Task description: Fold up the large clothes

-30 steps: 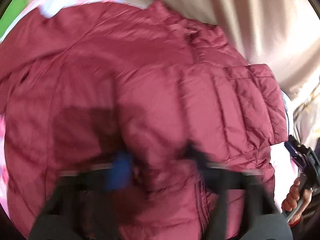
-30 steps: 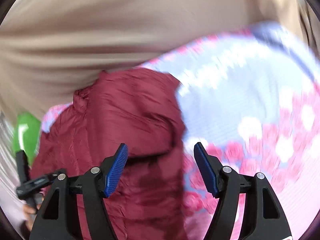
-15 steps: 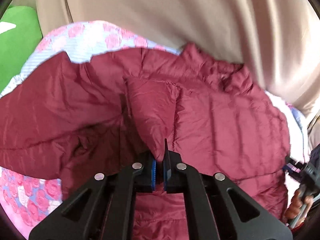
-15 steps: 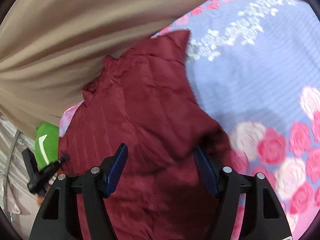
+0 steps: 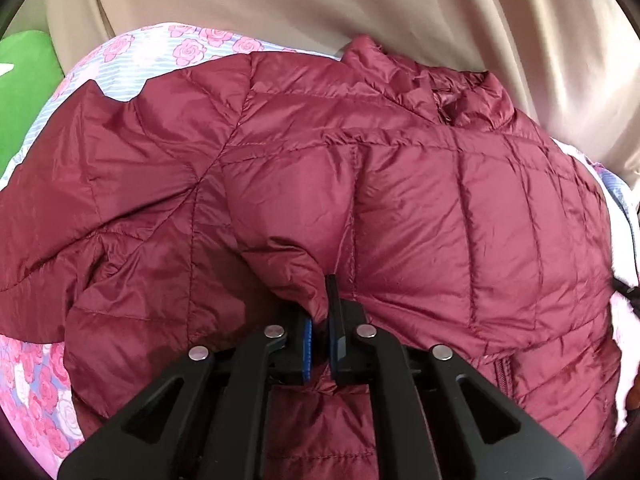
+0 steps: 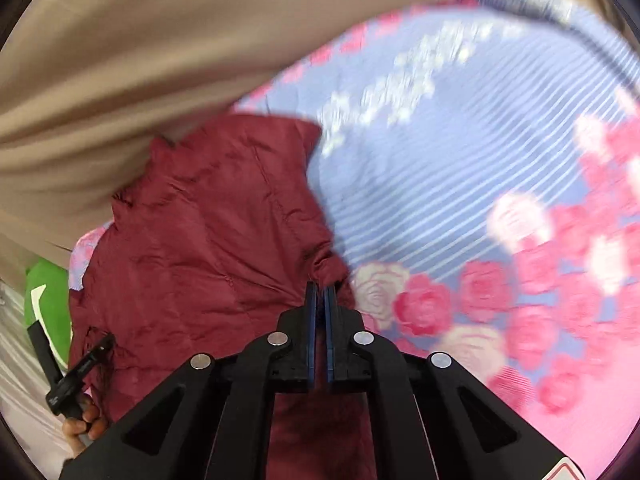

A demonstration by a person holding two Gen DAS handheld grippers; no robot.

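Note:
A dark red quilted puffer jacket (image 5: 440,208) lies spread on a bed with a rose-patterned sheet (image 5: 188,48), its collar at the far side. My left gripper (image 5: 319,312) is shut on a raised fold of the jacket near its middle. In the right wrist view the jacket (image 6: 208,240) lies to the left. My right gripper (image 6: 320,296) is shut on the jacket's right edge, beside the sheet (image 6: 460,184). The left gripper shows at the lower left of the right wrist view (image 6: 76,380).
A beige curtain (image 5: 320,0) hangs along the far side of the bed, close to the jacket's collar. A green object (image 5: 24,88) lies at the far left. The sheet stretches to the right of the jacket.
My left gripper closed on a jacket fold and has lifted it. My right gripper, open half a second ago, has closed on the jacket's right edge.

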